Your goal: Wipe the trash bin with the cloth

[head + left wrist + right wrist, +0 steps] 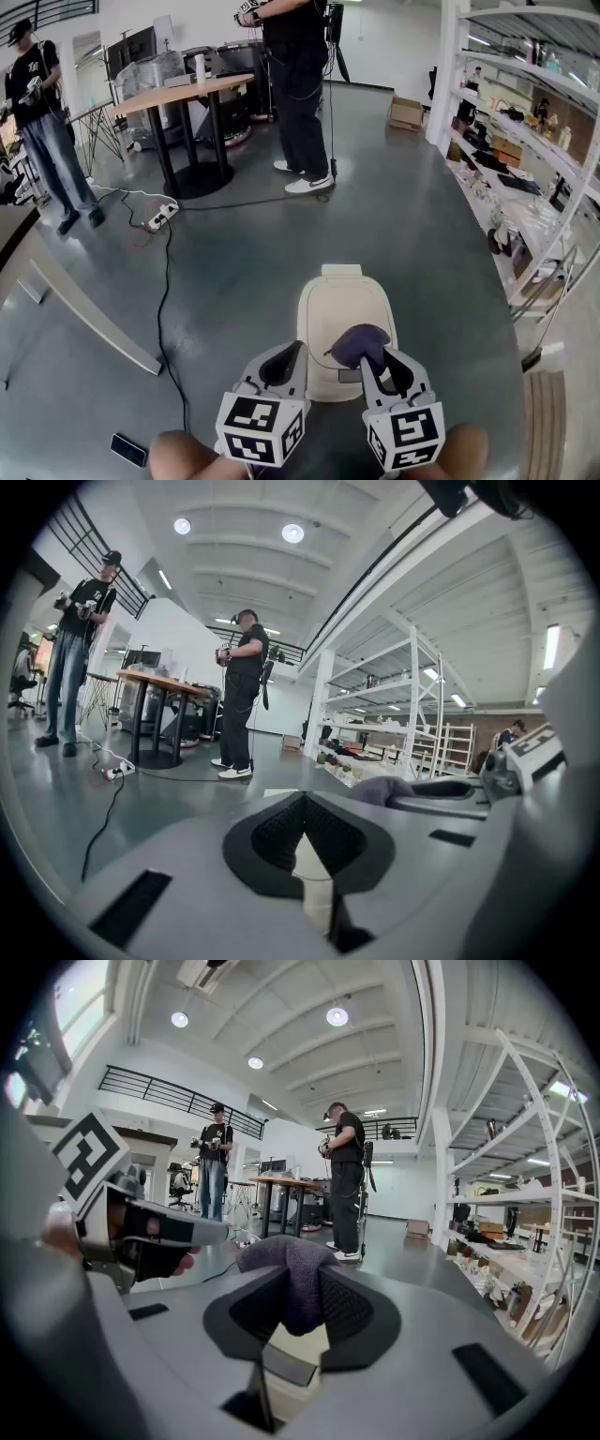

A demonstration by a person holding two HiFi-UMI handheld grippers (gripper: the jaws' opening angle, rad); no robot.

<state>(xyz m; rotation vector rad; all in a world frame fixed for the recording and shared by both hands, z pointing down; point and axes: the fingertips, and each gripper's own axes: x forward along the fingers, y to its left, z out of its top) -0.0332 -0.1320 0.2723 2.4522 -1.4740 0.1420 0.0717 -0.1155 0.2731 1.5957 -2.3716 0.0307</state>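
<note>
Poised over the left front of a cream plastic trash bin [328,309], the left gripper [298,352] has its dark pads pressed tip to tip with nothing between them. The bin stands on the floor with its rounded lid closed, so its inside is hidden. Just to the right, the right gripper [373,361] is clenched on a bunched purple cloth [361,344]. The cloth sits over the front part of the lid, and whether it touches the lid cannot be told.

The bin rests on a grey polished concrete floor [253,272]. At the far left a long pale board [94,323] lies on it, with a dark flat phone [128,450] nearer the lower edge. A black cable [161,309] runs up to a white power strip [161,217].

Further back on the left stands a person in a dark top and jeans [37,122]. Next comes a round wooden-topped table on black legs [178,92], and beside it a person in black clothes and white shoes [295,84]. A brown cardboard box [406,112] sits against the back wall. White metal shelving [525,141] loaded with small items lines the right side.
</note>
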